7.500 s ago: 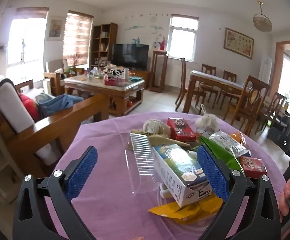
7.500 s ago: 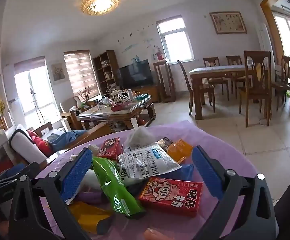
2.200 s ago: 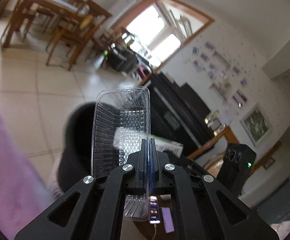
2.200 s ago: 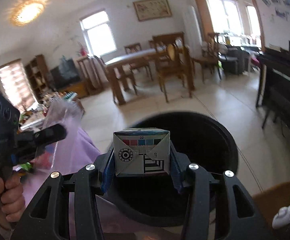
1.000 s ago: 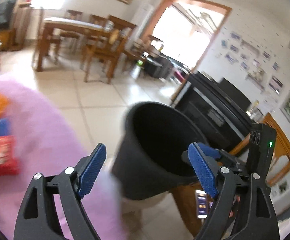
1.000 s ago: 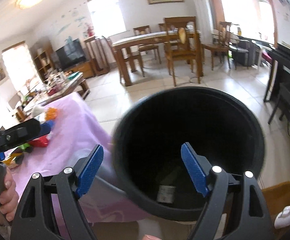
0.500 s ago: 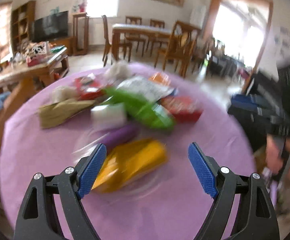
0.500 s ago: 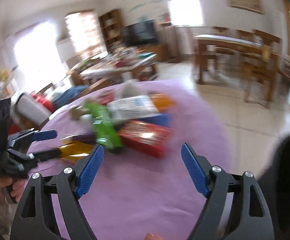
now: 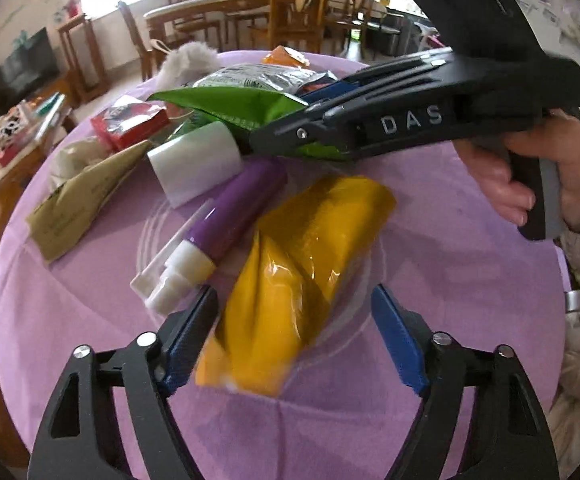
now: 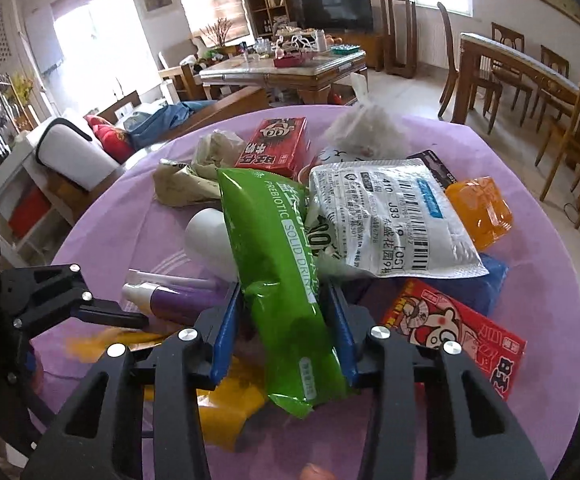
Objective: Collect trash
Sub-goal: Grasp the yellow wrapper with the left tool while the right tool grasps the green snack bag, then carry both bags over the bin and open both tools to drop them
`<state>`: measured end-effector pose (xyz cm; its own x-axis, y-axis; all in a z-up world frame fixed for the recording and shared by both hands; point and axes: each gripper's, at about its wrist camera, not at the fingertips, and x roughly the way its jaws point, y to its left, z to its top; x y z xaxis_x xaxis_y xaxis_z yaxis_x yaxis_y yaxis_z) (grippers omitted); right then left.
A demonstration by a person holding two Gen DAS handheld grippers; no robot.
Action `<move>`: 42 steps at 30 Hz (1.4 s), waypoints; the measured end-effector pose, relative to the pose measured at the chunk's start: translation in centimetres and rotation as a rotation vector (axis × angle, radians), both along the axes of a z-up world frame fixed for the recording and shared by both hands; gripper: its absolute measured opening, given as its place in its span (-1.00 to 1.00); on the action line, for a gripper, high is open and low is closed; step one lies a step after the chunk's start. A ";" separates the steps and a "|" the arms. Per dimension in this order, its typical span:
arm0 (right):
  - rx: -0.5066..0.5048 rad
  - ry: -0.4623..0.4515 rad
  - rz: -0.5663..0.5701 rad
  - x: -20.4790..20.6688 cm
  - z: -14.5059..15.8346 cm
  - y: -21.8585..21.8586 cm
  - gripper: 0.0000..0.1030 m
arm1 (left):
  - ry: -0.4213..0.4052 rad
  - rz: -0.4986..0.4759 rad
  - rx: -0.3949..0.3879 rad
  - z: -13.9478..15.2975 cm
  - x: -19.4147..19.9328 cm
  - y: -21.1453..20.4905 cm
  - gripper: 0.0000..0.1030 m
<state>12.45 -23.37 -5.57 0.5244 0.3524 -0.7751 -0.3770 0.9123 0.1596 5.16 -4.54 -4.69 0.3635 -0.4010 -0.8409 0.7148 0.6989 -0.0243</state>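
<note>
Trash lies heaped on a round table with a purple cloth [image 9: 430, 264]. My left gripper [image 9: 294, 340] is open, its blue pads on either side of a yellow wrapper [image 9: 302, 264] on the cloth. My right gripper [image 10: 286, 320] is closing around a green drink pouch [image 10: 278, 256]; whether its pads press the pouch I cannot tell. In the left wrist view the right gripper [image 9: 274, 136] reaches in from the right over that green pouch [image 9: 230, 104]. A purple tube [image 9: 230, 208] lies beside the yellow wrapper.
Around the pouch lie a white barcoded packet [image 10: 390, 216], red snack packs [image 10: 462, 340], an orange packet [image 10: 478, 208], a white roll [image 9: 194, 164], a tan bag [image 9: 78, 196]. Dining chairs [image 10: 570, 128], a sofa and a coffee table stand beyond the table.
Both grippers have swung back from the black bin to the table and dropped low. The left now straddles the yellow wrapper; the right has narrowed around the green pouch.
</note>
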 end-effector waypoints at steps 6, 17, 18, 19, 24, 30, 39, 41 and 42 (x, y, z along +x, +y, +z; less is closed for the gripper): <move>0.138 0.000 -0.016 -0.8 -0.1 -1.1 -0.28 | -0.012 0.016 -0.010 0.3 1.1 -0.6 0.38; 0.322 -0.043 -0.053 -3.1 0.5 -4.6 -0.38 | 0.006 0.058 -0.131 1.2 0.2 -1.9 -0.35; 0.338 -0.053 -0.052 -3.5 0.9 -5.2 -0.38 | 0.000 0.065 -0.152 1.5 -0.1 -1.8 -0.35; 0.346 -0.062 -0.052 -3.7 1.1 -5.5 -0.38 | -0.007 0.074 -0.166 1.8 -0.3 -1.7 -0.35; 0.383 -0.134 -0.067 -5.5 2.9 -7.9 -0.38 | -0.044 0.117 -0.286 4.6 -1.9 -0.5 -0.35; 0.405 -0.243 -0.175 -8.2 5.3 -13.2 -0.38 | -0.042 0.110 -0.412 7.3 -2.2 -2.4 -0.35; 0.322 -0.410 -0.450 -13.4 8.3 -23.5 -0.37 | 0.037 -0.015 -0.566 8.5 -0.5 -13.5 -0.35; 0.309 -0.428 -0.539 -14.9 8.6 -26.8 -0.38 | 0.089 -0.055 -0.599 8.3 0.0 -16.8 -0.35; 0.305 -0.433 -0.569 -15.4 8.6 -27.9 -0.38 | 0.106 -0.073 -0.610 8.2 0.2 -18.5 -0.35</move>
<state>-2.93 -51.26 3.01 0.9226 0.1031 -0.3717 0.0500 0.9235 0.3803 5.37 -23.02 3.48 0.2442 -0.8411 -0.4826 0.7320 0.4863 -0.4772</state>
